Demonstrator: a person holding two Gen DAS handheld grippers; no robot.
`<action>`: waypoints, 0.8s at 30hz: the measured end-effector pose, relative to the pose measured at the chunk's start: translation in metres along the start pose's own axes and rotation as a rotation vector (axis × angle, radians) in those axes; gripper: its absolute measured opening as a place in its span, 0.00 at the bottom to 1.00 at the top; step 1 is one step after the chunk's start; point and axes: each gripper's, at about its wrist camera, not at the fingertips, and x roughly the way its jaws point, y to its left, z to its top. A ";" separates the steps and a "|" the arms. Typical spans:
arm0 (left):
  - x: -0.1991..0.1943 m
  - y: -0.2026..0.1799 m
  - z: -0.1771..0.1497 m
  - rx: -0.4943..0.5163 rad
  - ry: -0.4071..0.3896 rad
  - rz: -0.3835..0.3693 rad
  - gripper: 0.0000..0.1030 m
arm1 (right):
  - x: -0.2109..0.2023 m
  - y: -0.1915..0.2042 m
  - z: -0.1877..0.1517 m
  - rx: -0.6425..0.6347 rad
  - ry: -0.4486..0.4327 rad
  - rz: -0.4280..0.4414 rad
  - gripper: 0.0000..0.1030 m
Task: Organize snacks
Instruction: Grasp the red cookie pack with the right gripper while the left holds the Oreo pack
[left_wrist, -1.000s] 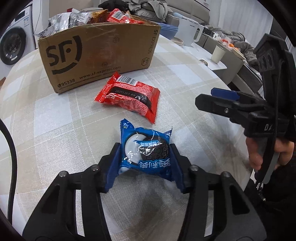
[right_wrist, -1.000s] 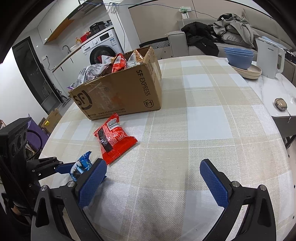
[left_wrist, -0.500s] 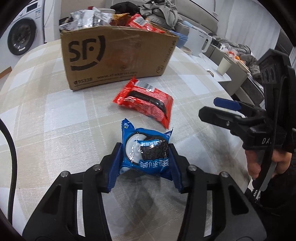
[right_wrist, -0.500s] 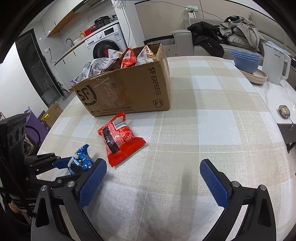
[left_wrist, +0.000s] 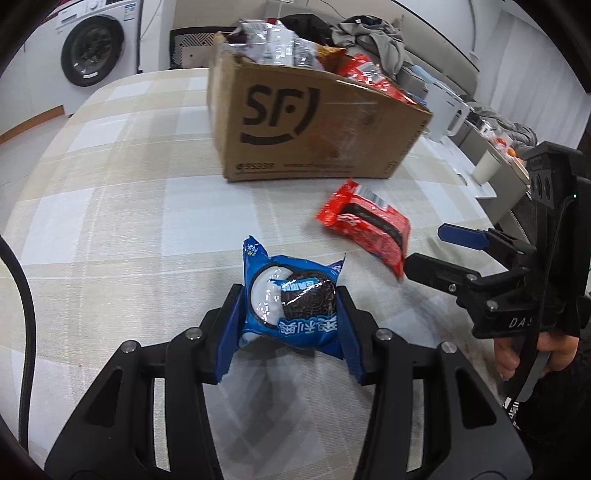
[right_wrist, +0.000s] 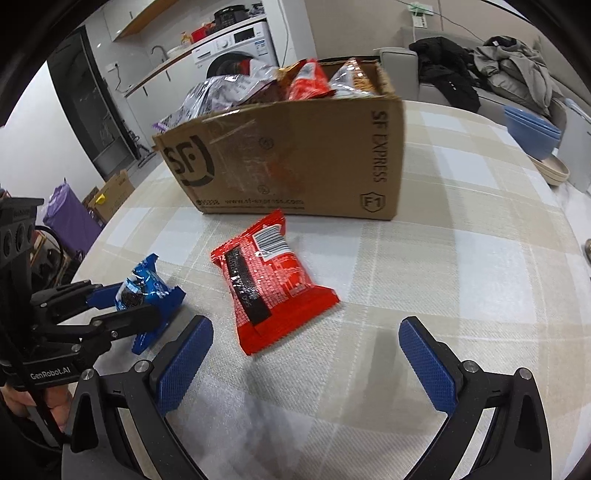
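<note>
Now the left gripper (left_wrist: 290, 314) squeezes a blue cookie pack (left_wrist: 291, 302) between its blue fingers (left_wrist: 232, 325), one pressing on each side. The pack stands up in the grip, with its crimped top end pointing away toward the box. It sits just above the checked counter (left_wrist: 110, 221), near the counter's close edge.

The right gripper (right_wrist: 304, 363) has its fingers (right_wrist: 184, 360) spread wide with nothing between them. They hang over bare counter. Just ahead of them lies a red snack pack (right_wrist: 269, 284), flat on the counter. Its long side runs from the fingers toward the box, with the barcode end at the far side.

Past the red pack stands a brown cardboard box (right_wrist: 295, 162), full of snack bags. The counter on the right of the box is open, as far as some blue bowls (right_wrist: 533, 129) at the edge.
</note>
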 end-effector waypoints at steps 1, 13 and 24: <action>0.001 0.001 0.000 -0.004 0.000 0.005 0.44 | 0.004 0.002 0.002 -0.008 0.005 0.005 0.99; 0.001 0.016 -0.001 -0.034 -0.002 0.019 0.44 | 0.029 0.027 0.019 -0.116 0.011 -0.015 0.71; 0.000 0.013 -0.002 -0.036 -0.003 0.029 0.44 | 0.030 0.036 0.014 -0.139 -0.021 -0.023 0.44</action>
